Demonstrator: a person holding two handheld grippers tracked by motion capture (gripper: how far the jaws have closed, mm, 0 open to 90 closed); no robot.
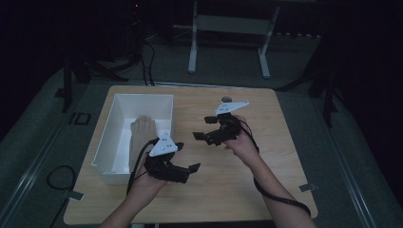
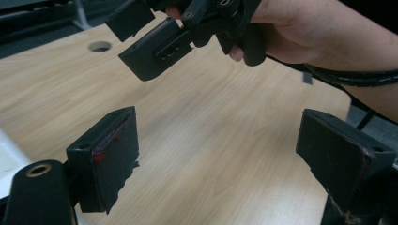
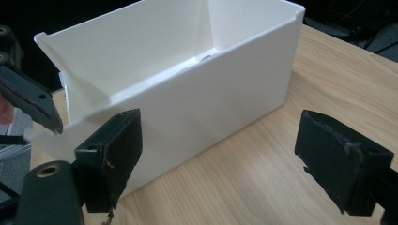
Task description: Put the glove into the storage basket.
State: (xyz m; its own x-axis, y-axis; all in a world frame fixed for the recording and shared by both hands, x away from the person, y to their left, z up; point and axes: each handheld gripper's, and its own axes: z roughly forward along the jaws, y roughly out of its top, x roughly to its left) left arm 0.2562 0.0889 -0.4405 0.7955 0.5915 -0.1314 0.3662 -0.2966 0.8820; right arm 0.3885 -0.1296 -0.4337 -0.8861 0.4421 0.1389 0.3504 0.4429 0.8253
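The left claw [image 1: 186, 170] hovers over the wooden surface [image 1: 237, 180] just beside the near right corner of the white bin [image 1: 110, 142], its jaws spread wide with nothing between them; the left gripper view shows bare wood between its two pads. The right claw [image 1: 205, 128] hangs above the middle of the surface, pointing left toward the bin, jaws also wide apart and empty. In the left gripper view the right claw [image 2: 141, 42] shows ahead, held in a hand [image 2: 300, 33] with a black cable [image 2: 356, 77] trailing off it. In the right gripper view the bin [image 3: 197, 93] stands just beyond the jaws, its long white wall facing them, and the tip of the left claw [image 3: 33, 103] shows at the far left. The bin sits on the left part of the surface; in the high view a pale brownish thing [image 1: 141, 129] lies on its floor, too dim to tell what it is. A small round hole [image 1: 226, 99] marks the far edge of the surface.
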